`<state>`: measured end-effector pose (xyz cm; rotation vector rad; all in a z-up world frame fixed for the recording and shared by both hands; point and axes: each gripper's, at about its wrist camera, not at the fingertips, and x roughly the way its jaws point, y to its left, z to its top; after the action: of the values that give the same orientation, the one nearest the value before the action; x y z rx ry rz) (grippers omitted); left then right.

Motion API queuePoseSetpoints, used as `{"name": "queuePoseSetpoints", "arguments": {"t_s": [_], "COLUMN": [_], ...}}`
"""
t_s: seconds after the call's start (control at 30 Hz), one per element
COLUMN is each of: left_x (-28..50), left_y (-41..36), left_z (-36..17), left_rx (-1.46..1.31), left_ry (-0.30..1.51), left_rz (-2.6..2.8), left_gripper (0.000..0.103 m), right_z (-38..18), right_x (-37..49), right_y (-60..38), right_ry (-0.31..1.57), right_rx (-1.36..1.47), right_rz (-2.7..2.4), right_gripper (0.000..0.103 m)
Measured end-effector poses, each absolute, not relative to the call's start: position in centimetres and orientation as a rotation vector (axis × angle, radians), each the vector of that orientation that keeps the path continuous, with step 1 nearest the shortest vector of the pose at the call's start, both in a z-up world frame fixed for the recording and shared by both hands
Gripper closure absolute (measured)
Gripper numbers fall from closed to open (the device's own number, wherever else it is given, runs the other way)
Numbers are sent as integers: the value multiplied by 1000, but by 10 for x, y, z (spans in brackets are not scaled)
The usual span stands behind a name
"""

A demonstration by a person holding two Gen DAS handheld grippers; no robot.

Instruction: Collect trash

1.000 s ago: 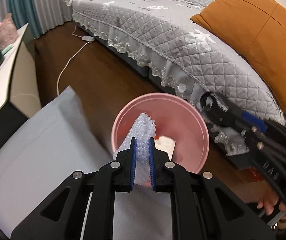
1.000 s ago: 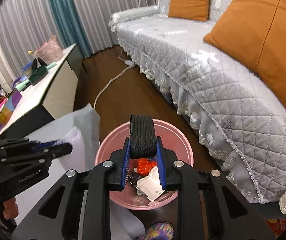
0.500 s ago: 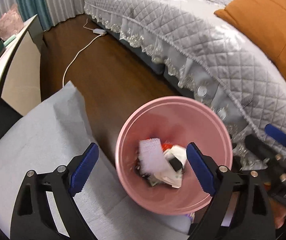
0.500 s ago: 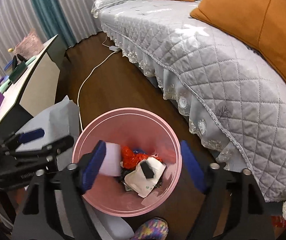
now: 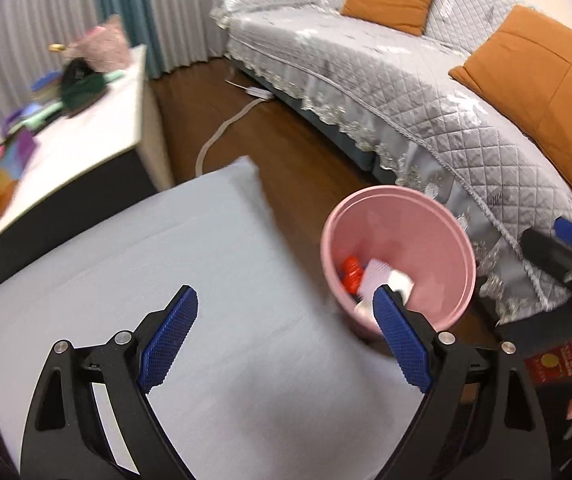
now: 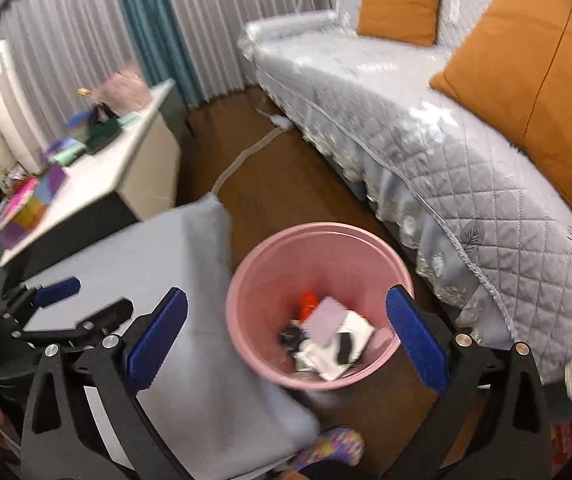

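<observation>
A pink bin (image 5: 366, 194) stands on the wooden floor between the grey cloth and the sofa. Inside lie a red scrap (image 5: 352, 272) and a white piece of bubble wrap (image 5: 378, 276). My left gripper (image 5: 283, 296) is open and empty above the grey cloth, left of the bin. In the right wrist view the bin (image 6: 318, 228) holds white paper (image 6: 326, 364), a pale sheet (image 6: 326, 320) and a black strap (image 6: 346, 346). My right gripper (image 6: 286, 296) hangs above it, its jaws still opening with nothing between them. The left gripper (image 6: 65, 308) shows at the left.
A grey cloth surface (image 5: 205, 280) fills the foreground. The quilted grey sofa (image 5: 406, 92) with orange cushions runs along the right. A white table (image 5: 97, 132) with clutter stands at left. A cable (image 5: 221, 132) crosses the floor. A red box (image 5: 554, 364) lies near the bin.
Both grippers opened: the bubble wrap left the left one and the black strap the right one, both dropping into the bin. Both then drew back, the left well clear of the bin.
</observation>
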<state>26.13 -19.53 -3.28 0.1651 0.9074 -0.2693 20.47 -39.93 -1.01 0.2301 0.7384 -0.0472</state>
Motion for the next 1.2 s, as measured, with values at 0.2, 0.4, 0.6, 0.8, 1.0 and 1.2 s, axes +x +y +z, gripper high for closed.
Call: {"name": "queuePoseSetpoints", "arguments": {"t_s": [0.2, 0.4, 0.6, 0.8, 1.0, 1.2], "left_x": [177, 115, 77, 64, 56, 51], "left_y": [-125, -78, -56, -49, -55, -55], "left_z": [-11, -14, -21, -18, -15, -14], "left_rx": [170, 109, 55, 34, 54, 57], "left_ry": [853, 852, 829, 802, 780, 773], "left_rz": [-152, -73, -37, -11, -15, -14], "left_gripper": [10, 10, 10, 10, 10, 10], "right_z": [4, -1, -5, -6, -5, -6], "right_x": [123, 75, 41, 25, 19, 19], "right_y": [-324, -280, -261, -255, -255, -257], "right_ry": [697, 735, 748, 759, 756, 762], "right_rx": [154, 107, 77, 72, 78, 82], "right_rz": [-18, 36, 57, 79, 74, 72], "right_gripper": [5, 5, 5, 5, 5, 5]}}
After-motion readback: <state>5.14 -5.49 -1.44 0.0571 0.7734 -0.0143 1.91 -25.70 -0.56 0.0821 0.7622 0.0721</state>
